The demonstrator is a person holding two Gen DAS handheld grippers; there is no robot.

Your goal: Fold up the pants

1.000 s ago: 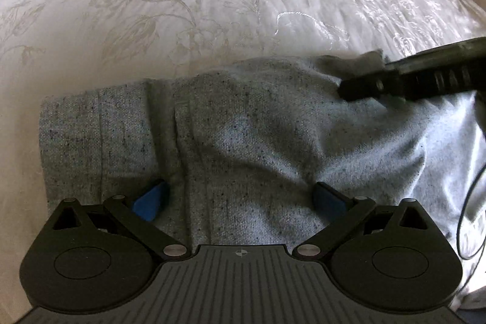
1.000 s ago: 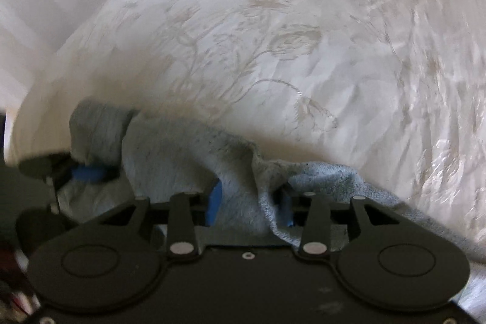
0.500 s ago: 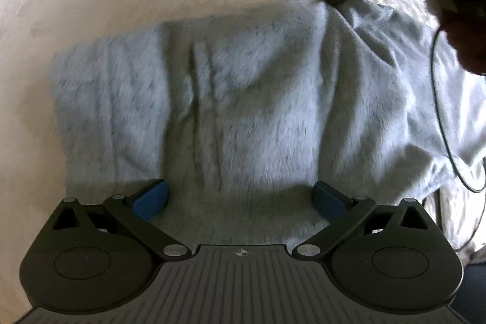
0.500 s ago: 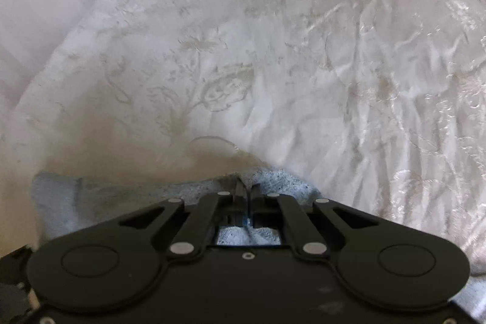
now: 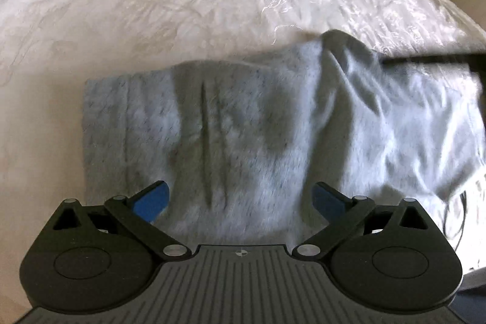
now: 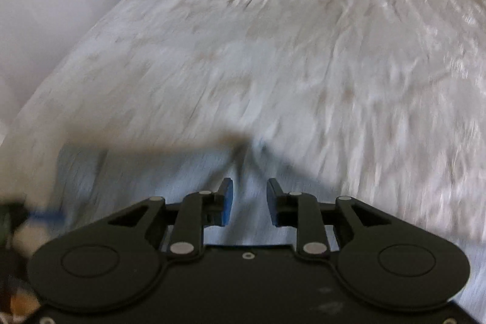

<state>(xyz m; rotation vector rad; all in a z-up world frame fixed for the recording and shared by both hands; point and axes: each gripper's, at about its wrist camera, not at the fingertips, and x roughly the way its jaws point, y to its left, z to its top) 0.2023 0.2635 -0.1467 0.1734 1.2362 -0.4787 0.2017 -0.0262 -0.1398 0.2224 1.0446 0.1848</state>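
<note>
Under my left gripper (image 5: pixel 241 199) the grey pants (image 5: pixel 243 135) lie on the white bedspread (image 5: pixel 182 5), lower in view than a second ago; its fingers stay spread wide, clamping nothing. The far right corner, pinched half a second back, has dropped into a rumpled peak, so this fold looks laid but untidy. Over at my right gripper (image 6: pixel 249 201), the jaws are opening, cloth lying below the gap, unpinched. A dark cable (image 5: pixel 452 220) trails at the right edge; nothing else crowds the pants.
</note>
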